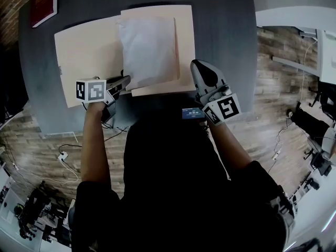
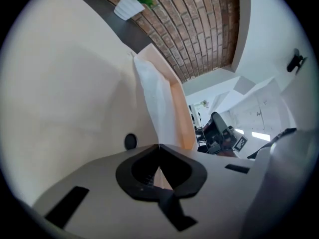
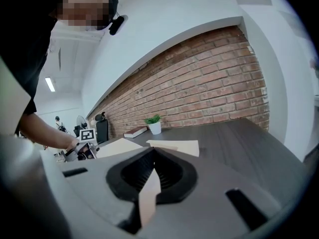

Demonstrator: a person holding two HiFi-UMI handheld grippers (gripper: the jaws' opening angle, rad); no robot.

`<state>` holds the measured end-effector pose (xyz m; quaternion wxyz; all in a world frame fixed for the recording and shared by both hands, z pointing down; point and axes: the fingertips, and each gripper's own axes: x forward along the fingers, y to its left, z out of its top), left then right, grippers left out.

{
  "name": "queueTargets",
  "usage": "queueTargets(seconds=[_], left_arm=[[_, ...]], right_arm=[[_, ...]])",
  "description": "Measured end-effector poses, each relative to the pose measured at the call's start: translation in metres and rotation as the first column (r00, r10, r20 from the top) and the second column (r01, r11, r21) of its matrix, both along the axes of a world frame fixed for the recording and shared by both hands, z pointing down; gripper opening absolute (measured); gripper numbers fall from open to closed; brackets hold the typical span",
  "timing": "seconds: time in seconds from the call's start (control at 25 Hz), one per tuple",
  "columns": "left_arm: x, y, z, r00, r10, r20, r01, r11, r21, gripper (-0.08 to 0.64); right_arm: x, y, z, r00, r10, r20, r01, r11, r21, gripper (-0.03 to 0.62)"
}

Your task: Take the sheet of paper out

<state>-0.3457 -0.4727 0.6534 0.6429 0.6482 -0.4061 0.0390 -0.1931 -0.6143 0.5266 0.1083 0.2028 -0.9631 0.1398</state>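
Observation:
A beige folder (image 1: 86, 56) lies open on the dark table (image 1: 226, 30), and a white sheet of paper (image 1: 149, 49) rests on its right half (image 1: 185, 35). My left gripper (image 1: 125, 82) sits at the sheet's near left corner. In the left gripper view its jaws (image 2: 158, 148) are shut, and the white sheet (image 2: 157, 103) runs straight into them. My right gripper (image 1: 196, 66) is at the folder's near right edge. It is shut on a beige strip of the folder (image 3: 149, 198), which shows between the right gripper's jaws (image 3: 153, 151).
A red book (image 1: 43, 3) lies at the table's far left corner. A small potted plant (image 3: 153, 123) stands by the brick wall, with a book (image 3: 134, 131) beside it. A small screen (image 1: 193, 113) hangs at the person's chest. The table's near edge runs just below both grippers.

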Motion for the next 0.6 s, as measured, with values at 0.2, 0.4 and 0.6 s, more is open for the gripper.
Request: queueTargets(seconds=[0.2, 0.4, 0.6], left_arm=[[-0.027, 0.027, -0.024, 0.997, -0.049, 0.057, 0.047, 0.998, 0.032, -0.006], [-0.05, 0.052, -0.053, 0.986, -0.117, 0.117, 0.107, 0.99, 0.089, -0.006], [-0.07, 0.071, -0.091, 0.961, -0.21, 0.18, 0.175, 0.966, 0.191, -0.006]], right_arm=[[-0.004, 0.01, -0.02, 1.0, 0.0, 0.024, -0.001, 1.0, 0.03, 0.003], [-0.004, 0.024, -0.052, 0.998, -0.017, 0.065, 0.011, 0.996, 0.093, 0.003], [0.001, 0.04, -0.079, 0.995, -0.026, 0.098, 0.011, 0.989, 0.15, 0.003]])
